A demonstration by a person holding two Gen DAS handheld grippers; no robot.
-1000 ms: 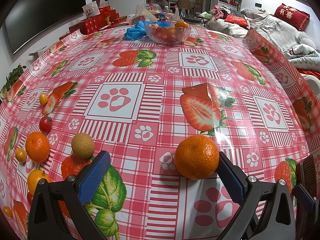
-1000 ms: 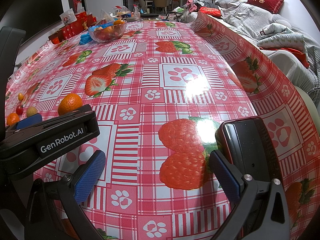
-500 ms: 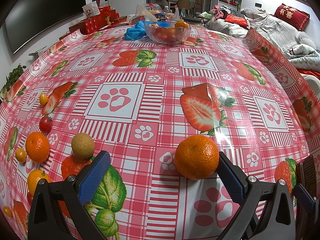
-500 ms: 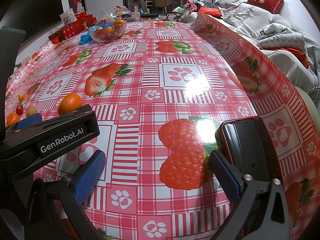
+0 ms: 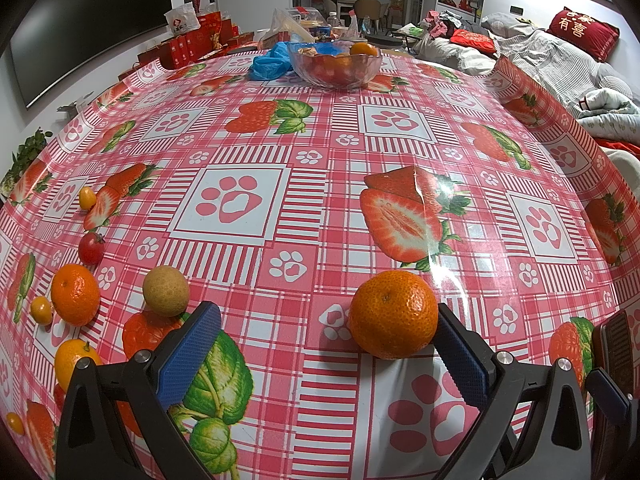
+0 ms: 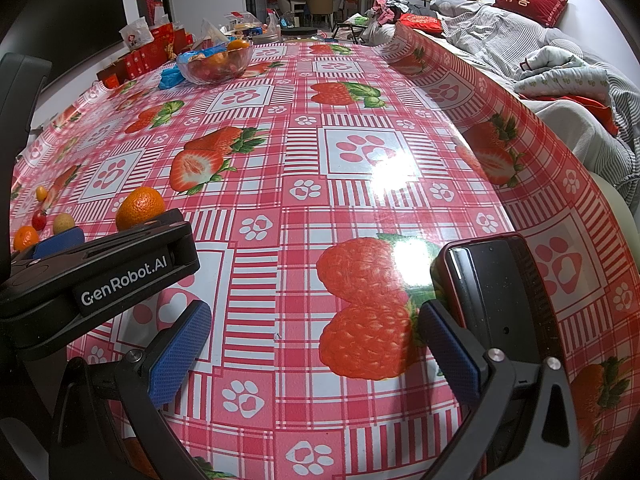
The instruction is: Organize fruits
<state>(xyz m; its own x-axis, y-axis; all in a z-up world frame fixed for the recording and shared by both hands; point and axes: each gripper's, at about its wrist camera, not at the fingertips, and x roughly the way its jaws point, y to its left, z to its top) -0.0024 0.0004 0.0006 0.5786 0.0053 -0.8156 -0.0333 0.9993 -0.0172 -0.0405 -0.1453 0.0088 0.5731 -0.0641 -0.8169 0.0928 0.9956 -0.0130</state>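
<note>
My left gripper (image 5: 324, 356) is open and low over the table. A large mandarin (image 5: 393, 314) rests on the cloth just inside its right finger. Loose fruit lies to the left: a tan round fruit (image 5: 166, 290), a mandarin (image 5: 75, 294), a cherry tomato (image 5: 91, 248) and several small kumquats. A glass bowl (image 5: 333, 65) holding fruit stands at the far end. My right gripper (image 6: 312, 344) is open and empty; the left gripper's body (image 6: 100, 280) and the mandarin (image 6: 140, 208) show at its left.
A dark phone (image 6: 492, 296) lies by my right gripper's right finger. A blue plastic bag (image 5: 269, 65), red boxes (image 5: 188, 46) and packets crowd the far end. The tablecloth curls up along the right edge, with a sofa (image 5: 560, 60) beyond.
</note>
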